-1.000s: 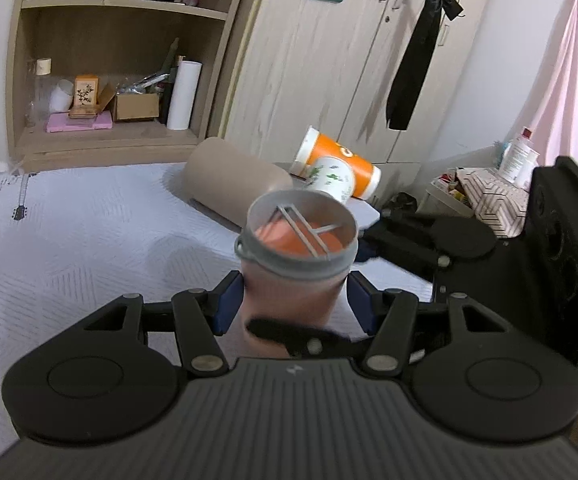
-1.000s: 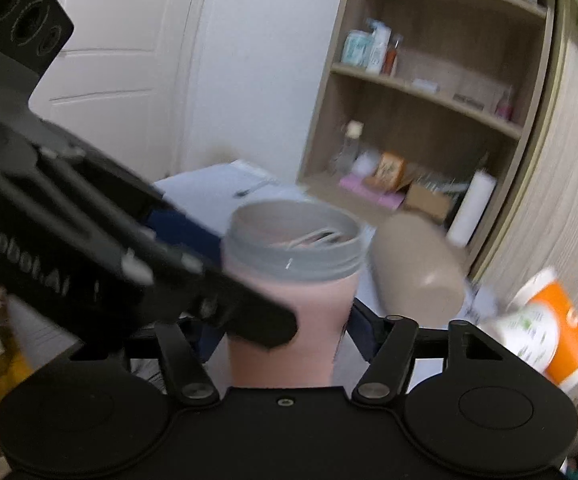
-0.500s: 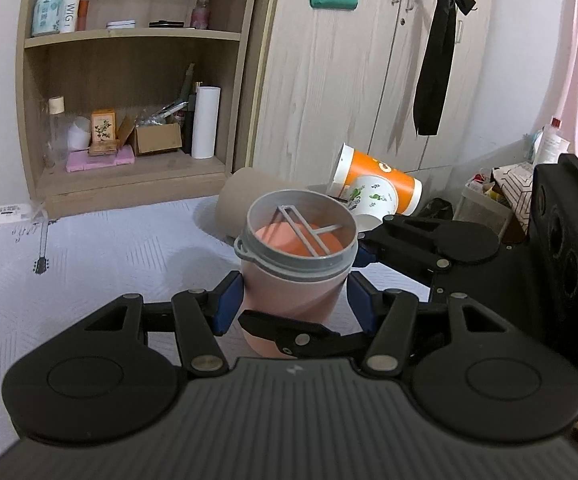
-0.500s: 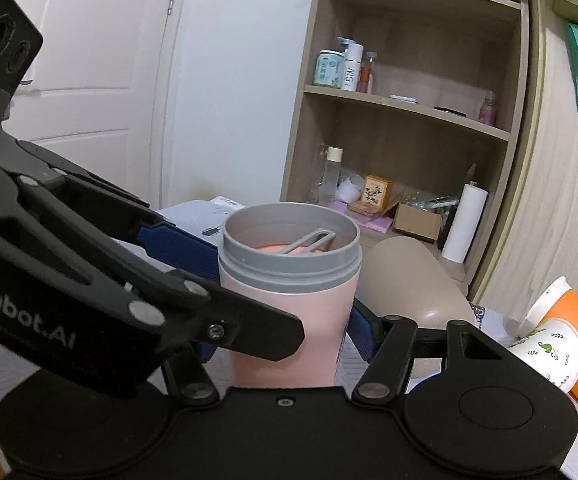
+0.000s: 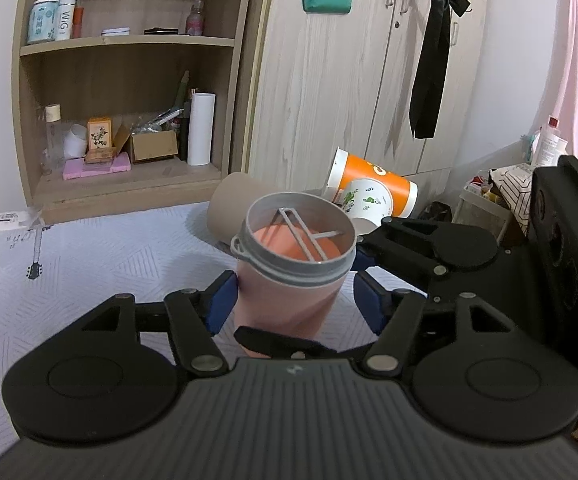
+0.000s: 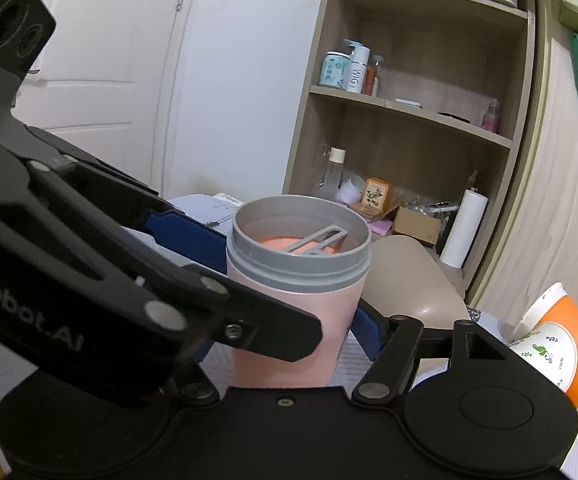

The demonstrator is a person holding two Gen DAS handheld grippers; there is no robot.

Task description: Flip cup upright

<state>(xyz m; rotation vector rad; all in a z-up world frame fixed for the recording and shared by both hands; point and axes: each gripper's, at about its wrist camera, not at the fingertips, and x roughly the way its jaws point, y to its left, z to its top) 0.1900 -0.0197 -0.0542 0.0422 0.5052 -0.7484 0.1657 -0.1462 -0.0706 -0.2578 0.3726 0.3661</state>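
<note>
White patterned bedspread (image 5: 89, 264), shelf unit (image 5: 129, 80) at 11 o'clock. I see the pink cup (image 5: 289, 280) mouth-up, leaning slightly right, between both grippers. Left gripper (image 5: 293, 304) pads hug its sides; right gripper (image 6: 289, 320) also clamped on it. Orange paper cup (image 5: 373, 194) lying at 1 o'clock behind

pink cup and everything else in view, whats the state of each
pink cup: mouth up, slightly tilted, gripped by both grippers
left gripper: shut on the pink cup
right gripper: shut on the pink cup
brown cup: lying on its side
orange paper cup: tipped on its side
wardrobe doors: closed
</note>
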